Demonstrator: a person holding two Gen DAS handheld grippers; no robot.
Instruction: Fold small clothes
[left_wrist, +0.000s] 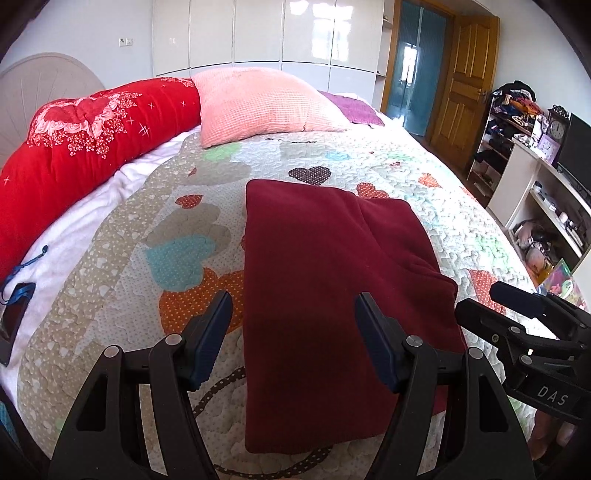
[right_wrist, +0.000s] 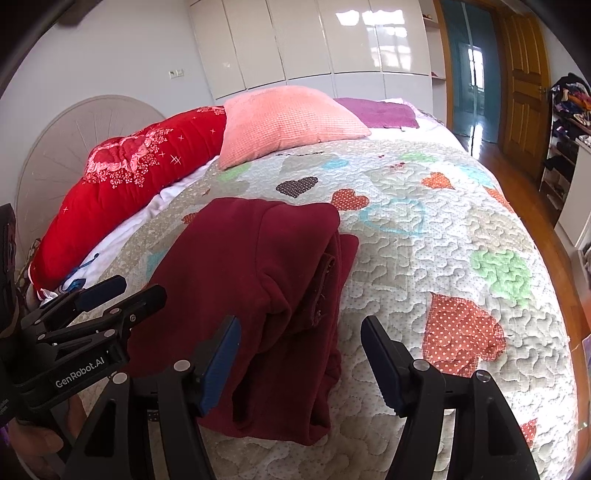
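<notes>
Maroon garment (left_wrist: 332, 280) lies folded lengthwise mid-bed, toward the near edge of the quilt (left_wrist: 424, 192). Left tool (left_wrist: 293, 325) and right tool (right_wrist: 301, 350) both wide apart, empty — judged mid-fold; next, grip near corners.

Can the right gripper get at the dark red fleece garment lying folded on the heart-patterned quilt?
Probably yes. The right gripper is open and hovers over the dark red fleece garment's near right edge, with nothing between them. The left gripper stays off to the side.

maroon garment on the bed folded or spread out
Folded: the maroon garment lies as a compact rectangle, doubled layers showing along its right edge.
</notes>
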